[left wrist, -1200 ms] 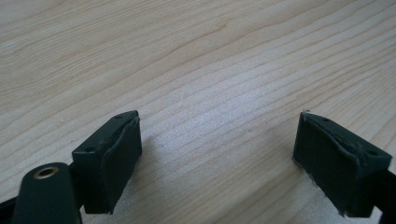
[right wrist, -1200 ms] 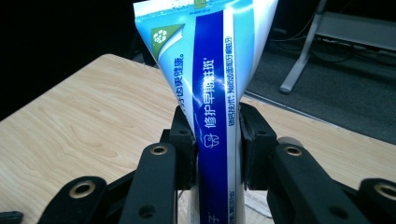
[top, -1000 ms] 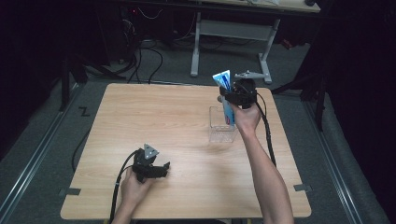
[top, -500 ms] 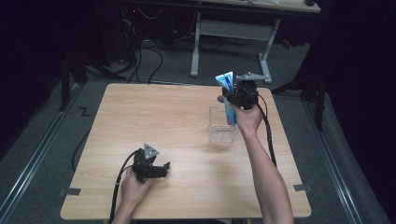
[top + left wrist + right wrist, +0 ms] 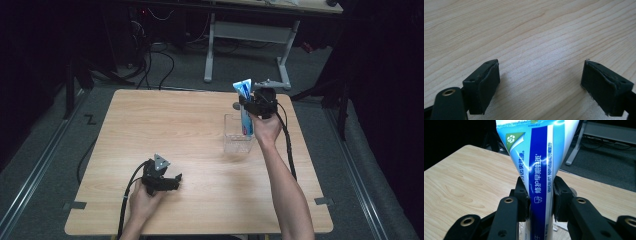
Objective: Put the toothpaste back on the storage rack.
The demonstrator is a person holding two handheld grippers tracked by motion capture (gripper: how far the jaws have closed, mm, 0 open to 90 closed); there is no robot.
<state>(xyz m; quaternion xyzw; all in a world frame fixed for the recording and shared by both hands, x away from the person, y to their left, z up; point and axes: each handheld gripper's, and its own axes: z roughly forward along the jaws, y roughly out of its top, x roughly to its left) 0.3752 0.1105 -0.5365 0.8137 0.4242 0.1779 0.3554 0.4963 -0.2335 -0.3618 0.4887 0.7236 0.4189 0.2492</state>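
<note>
My right claw [image 5: 246, 104] pinches one blue toothpaste tube [image 5: 245, 107], its long axis upright, flat crimped end up, lower end down inside the single clear bin [image 5: 237, 141] at the table's [image 5: 165, 120] far right; my left claw [image 5: 172, 181] rests spread on bare wood, near the front edge, well apart.

Each black tool [image 5: 161, 181] has brass-ringed screw holes, a trailing black cable and a grey three-cornered plate.
</note>
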